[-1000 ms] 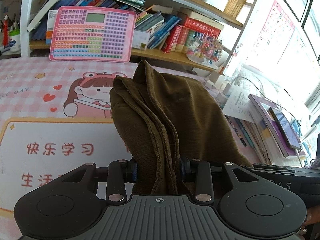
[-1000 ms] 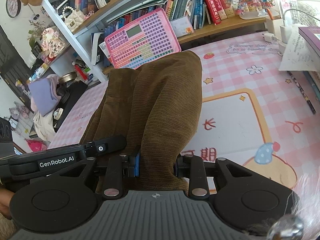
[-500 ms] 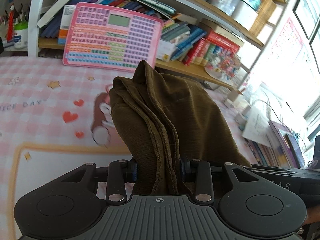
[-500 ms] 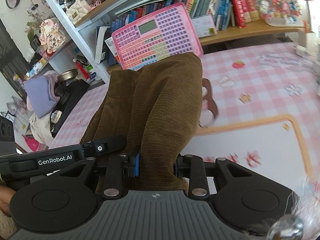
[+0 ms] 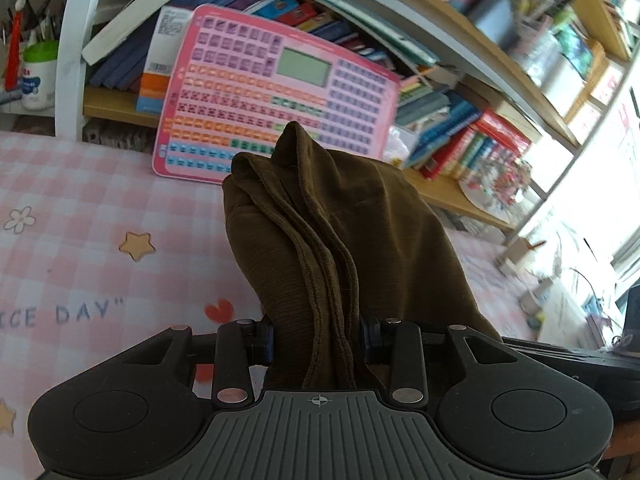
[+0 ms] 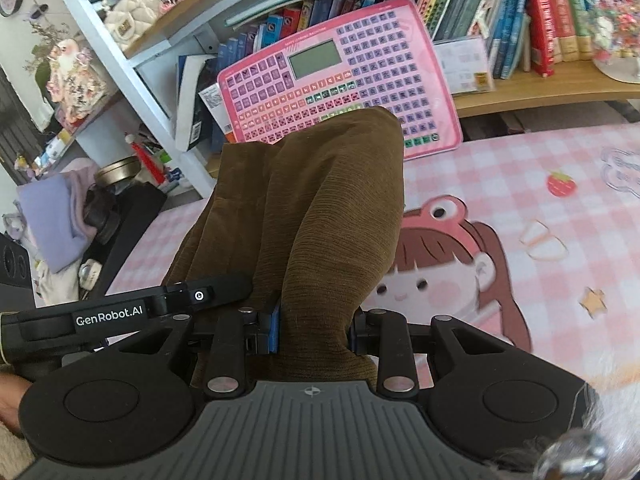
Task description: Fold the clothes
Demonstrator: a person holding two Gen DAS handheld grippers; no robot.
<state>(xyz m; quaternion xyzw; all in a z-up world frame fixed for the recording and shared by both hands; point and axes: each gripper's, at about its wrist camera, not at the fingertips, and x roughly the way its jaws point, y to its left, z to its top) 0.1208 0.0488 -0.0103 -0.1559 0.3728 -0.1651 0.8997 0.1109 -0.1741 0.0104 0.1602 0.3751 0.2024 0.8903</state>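
- Pink checked mat (image 5: 80, 240) is covering the counter, printed with stars, hearts and a cartoon girl in a frog hat (image 6: 452, 256).
- Wooden bookshelf (image 6: 560, 88) is standing along the back of the counter, crammed with books; a pink keypad board (image 5: 276, 96) is leaning against it, resting on the mat.
- Off the counter's left end, a lilac cloth (image 6: 52, 216) is lying among clutter.
- Left gripper (image 5: 316, 338) is clamping a bunched section of the brown garment (image 5: 344, 232); several layered hems are running down between its fingers.
- Right gripper (image 6: 314, 330) is pinching the same brown garment (image 6: 320, 208) on a smoother ribbed stretch, fabric filling the gap between its fingers.
- The garment is draping forward from both grippers over the mat, its far end showing in front of the keypad board in both views; whether that end is touching the mat cannot be told.
- The two grippers are working side by side: the left one's black body is showing at the left edge of the right wrist view, with a bit of a hand (image 6: 8, 400) below it.
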